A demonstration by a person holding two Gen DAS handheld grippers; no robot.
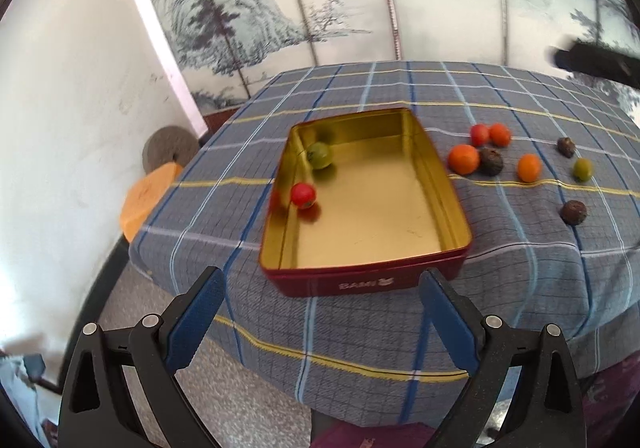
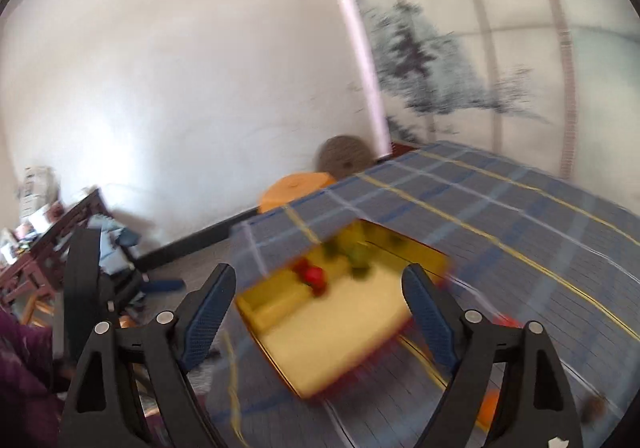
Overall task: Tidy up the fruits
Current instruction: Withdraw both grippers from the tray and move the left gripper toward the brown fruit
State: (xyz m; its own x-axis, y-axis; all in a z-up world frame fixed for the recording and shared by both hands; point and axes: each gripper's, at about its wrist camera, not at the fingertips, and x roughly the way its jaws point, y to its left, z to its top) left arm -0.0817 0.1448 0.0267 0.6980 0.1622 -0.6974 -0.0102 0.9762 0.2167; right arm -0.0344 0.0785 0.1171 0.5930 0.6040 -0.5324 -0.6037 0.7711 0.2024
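Note:
A red tin with a gold inside (image 1: 448, 248) stands on the plaid tablecloth. In it lie a green fruit (image 1: 320, 155) and a red fruit (image 1: 303, 195), near its left wall. To the right of the tin lie several loose fruits: an orange one (image 1: 463, 159), a dark brown one (image 1: 491, 161), a red one (image 1: 479, 134), a green one (image 1: 582, 169). My left gripper (image 1: 320, 288) is open and empty, in front of the tin. My right gripper (image 2: 318, 290) is open and empty above the tin (image 2: 280, 348); that view is blurred.
An orange stool (image 1: 144, 199) and a round brown disc (image 1: 170, 147) stand by the white wall left of the table (image 1: 360, 348). A painted screen stands behind it. Dark wooden furniture with clutter (image 2: 48, 248) is at the far left in the right wrist view.

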